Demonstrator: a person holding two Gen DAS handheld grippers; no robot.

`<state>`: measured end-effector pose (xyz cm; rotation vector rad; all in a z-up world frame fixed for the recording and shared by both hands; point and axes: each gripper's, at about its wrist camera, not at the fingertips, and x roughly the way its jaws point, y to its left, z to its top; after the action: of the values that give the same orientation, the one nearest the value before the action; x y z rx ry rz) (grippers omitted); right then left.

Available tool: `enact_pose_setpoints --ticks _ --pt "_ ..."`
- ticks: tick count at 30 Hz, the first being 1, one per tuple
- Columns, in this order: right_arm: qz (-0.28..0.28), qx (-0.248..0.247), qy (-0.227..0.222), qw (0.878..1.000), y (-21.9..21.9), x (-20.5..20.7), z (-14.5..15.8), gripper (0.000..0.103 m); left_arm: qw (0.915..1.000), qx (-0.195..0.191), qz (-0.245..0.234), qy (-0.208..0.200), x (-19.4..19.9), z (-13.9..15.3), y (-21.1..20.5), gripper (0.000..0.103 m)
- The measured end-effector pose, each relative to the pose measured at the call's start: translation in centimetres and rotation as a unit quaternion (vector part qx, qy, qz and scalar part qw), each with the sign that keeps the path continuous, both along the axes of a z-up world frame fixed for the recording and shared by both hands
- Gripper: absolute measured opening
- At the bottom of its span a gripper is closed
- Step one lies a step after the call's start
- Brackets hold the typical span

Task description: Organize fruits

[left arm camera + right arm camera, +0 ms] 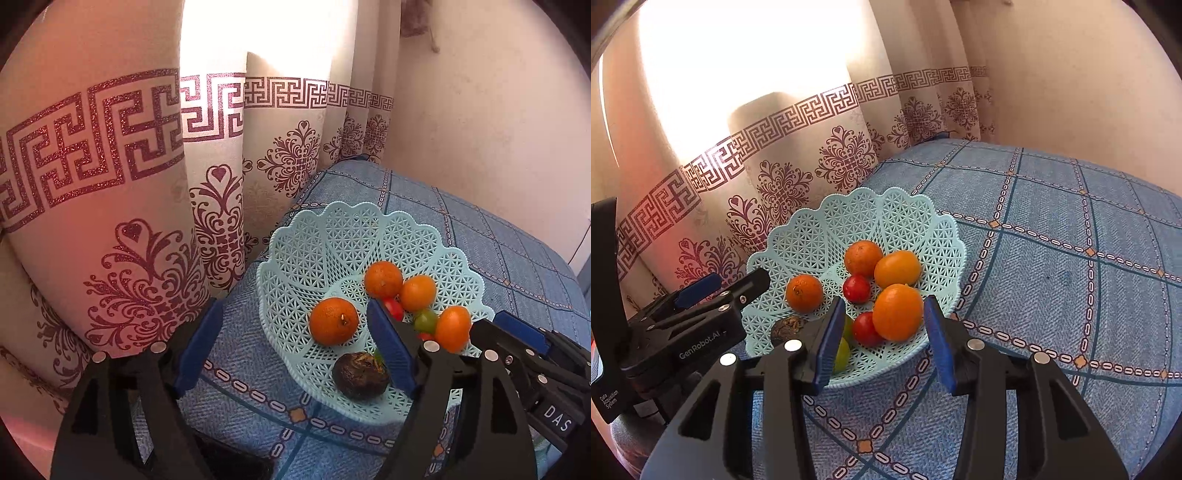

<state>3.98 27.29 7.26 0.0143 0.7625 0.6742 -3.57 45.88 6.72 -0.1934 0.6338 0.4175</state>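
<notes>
Now right gripper (882,332) spread wide, empty, straddling nearest orange (897,312) at basket (812,229) front rim; likely just released or lining up. Left gripper (291,347) also wide apart, empty, by basket's left rim near dark fruit (360,374). Oranges, tomatoes (856,288), green fruit (425,319) gathered inside basket on blue checked cloth (1052,258).

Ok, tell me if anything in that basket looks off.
One thing: the dark, wrinkled fruit at the basket's near edge looks shrivelled or spoiled beside the bright oranges and red tomatoes. Nothing has spilled onto the cloth, and the basket sits level.
</notes>
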Motion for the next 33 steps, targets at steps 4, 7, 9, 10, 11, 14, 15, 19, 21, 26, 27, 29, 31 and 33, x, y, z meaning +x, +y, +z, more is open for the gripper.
enact_pose_setpoints --ticks 4,7,9,10,11,14,15,19,21,26,27,29,31,33 --pt "-0.010 -0.005 0.000 1.000 -0.5 0.0 -0.2 0.052 0.9999 0.012 -0.004 0.004 0.2 -0.1 -0.8 0.091" --pt "-0.018 -0.012 -0.013 1.000 -0.8 -0.4 -0.2 0.059 0.9994 0.035 -0.007 0.005 0.1 0.0 -1.7 0.094" --pt "-0.018 -0.014 -0.018 1.000 -1.0 -0.7 -0.1 0.062 0.9989 0.045 -0.010 0.006 0.0 0.1 -2.2 0.095" --pt "-0.018 -0.013 -0.018 1.000 -1.1 -0.7 -0.1 0.064 0.9987 0.048 -0.011 0.007 0.0 0.1 -2.5 0.097" --pt "-0.019 -0.013 -0.019 1.000 -1.2 -0.8 0.0 0.065 0.9986 0.050 -0.012 0.007 -0.1 0.1 -2.7 0.097" --pt "-0.024 -0.016 -0.024 0.999 -1.6 -0.9 0.1 0.071 0.9984 0.054 -0.013 0.009 -0.2 0.2 -3.0 0.097" --pt "-0.026 -0.018 -0.027 0.999 -1.8 -1.0 0.1 0.072 0.9983 0.056 -0.013 0.009 -0.2 0.2 -3.1 0.097" --pt "-0.033 -0.027 -0.040 0.998 -2.3 -1.4 0.3 0.075 0.9980 0.061 -0.012 0.014 -0.5 0.2 -3.4 0.098" --pt "-0.034 -0.030 -0.046 0.998 -2.6 -1.7 0.3 0.079 0.9979 0.062 -0.012 0.016 -0.6 0.1 -3.7 0.098" --pt "-0.035 -0.038 -0.054 0.997 -3.0 -2.0 0.4 0.084 0.9971 0.071 -0.018 0.021 -0.8 -0.1 -4.5 0.098" --pt "-0.035 -0.037 -0.055 0.997 -3.2 -2.0 0.4 0.086 0.9969 0.073 -0.019 0.022 -0.8 -0.1 -4.5 0.098" --pt "-0.036 -0.039 -0.057 0.997 -3.4 -2.2 0.4 0.090 0.9965 0.078 -0.020 0.023 -1.0 -0.1 -4.7 0.098" --pt "-0.037 -0.044 -0.060 0.996 -3.6 -2.3 0.4 0.093 0.9959 0.085 -0.018 0.025 -1.2 -0.1 -4.8 0.098" --pt "-0.036 -0.051 -0.066 0.996 -3.6 -2.4 0.4 0.094 0.9951 0.093 -0.017 0.028 -1.5 -0.2 -5.0 0.098"
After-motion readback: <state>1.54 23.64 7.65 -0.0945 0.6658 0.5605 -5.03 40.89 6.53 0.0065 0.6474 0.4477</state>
